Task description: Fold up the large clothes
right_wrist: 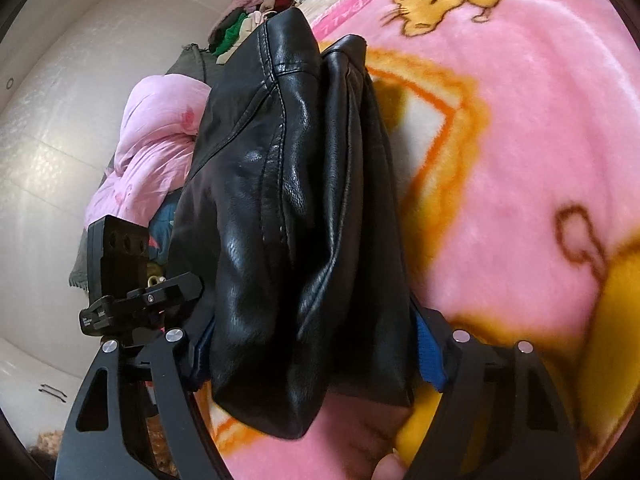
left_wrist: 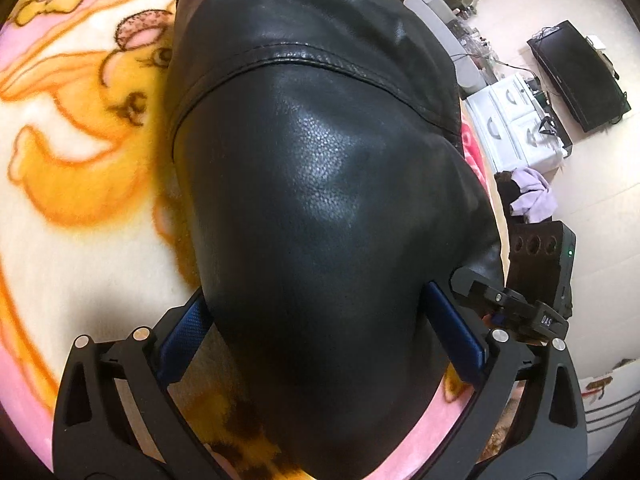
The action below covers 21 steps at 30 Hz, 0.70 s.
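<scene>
A black leather jacket [left_wrist: 320, 160] fills the left wrist view, hanging above a pink and cream cartoon blanket [left_wrist: 80, 160]. My left gripper [left_wrist: 320, 320] is shut on a thick fold of the jacket, blue pads [left_wrist: 452, 328] pressing either side. In the right wrist view the same jacket [right_wrist: 288, 200] is bunched in several layers, and my right gripper [right_wrist: 316, 348] is shut on it, blue pads [right_wrist: 430, 360] at its sides. The fingertips are hidden by leather.
The blanket [right_wrist: 520, 160] covers the bed. A pink duvet [right_wrist: 156, 148] and a heap of clothes [right_wrist: 248, 20] lie at the bed's far side by the white wall. A white drawer unit [left_wrist: 516, 116], a black monitor [left_wrist: 580, 80] and a purple cloth [left_wrist: 532, 192] are on the floor.
</scene>
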### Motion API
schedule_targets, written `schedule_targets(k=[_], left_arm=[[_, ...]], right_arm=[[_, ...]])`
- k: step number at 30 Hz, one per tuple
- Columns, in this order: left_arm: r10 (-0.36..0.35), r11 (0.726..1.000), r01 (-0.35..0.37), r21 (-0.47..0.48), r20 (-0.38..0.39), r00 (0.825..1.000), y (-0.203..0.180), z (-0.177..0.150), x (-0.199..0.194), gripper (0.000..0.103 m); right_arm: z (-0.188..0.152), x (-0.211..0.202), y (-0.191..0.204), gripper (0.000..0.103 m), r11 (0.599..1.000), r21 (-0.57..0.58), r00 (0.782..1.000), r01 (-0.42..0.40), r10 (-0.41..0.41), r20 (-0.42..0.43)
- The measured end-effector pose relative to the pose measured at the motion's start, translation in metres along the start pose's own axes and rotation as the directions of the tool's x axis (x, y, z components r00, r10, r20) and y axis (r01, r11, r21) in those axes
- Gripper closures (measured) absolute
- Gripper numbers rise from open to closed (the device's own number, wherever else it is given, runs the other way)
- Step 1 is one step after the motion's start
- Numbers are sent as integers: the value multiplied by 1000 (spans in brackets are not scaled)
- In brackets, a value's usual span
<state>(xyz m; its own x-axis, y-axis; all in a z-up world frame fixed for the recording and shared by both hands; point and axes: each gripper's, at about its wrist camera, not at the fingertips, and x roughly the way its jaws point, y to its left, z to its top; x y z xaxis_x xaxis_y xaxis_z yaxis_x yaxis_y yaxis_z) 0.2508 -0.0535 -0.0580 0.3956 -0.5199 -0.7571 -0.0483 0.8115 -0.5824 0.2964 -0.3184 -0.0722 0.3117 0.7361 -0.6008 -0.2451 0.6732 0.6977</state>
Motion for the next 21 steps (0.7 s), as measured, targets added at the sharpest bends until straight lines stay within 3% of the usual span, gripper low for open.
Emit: schedule_targets(k=[10, 16, 21], left_arm=[[45, 997, -45, 58, -9, 999, -11, 10, 6, 8], [68, 991, -63, 122, -37, 997, -11, 22, 4, 9], [91, 978, -77, 194, -63, 994, -6, 35, -1, 9]], right_arm=[[-26, -8, 22, 43, 995, -82, 995, 53, -46, 85], [-54, -3, 26, 43, 999, 16, 985, 42, -44, 169], [-71, 3, 46, 43, 994, 64, 973, 89, -100, 206]])
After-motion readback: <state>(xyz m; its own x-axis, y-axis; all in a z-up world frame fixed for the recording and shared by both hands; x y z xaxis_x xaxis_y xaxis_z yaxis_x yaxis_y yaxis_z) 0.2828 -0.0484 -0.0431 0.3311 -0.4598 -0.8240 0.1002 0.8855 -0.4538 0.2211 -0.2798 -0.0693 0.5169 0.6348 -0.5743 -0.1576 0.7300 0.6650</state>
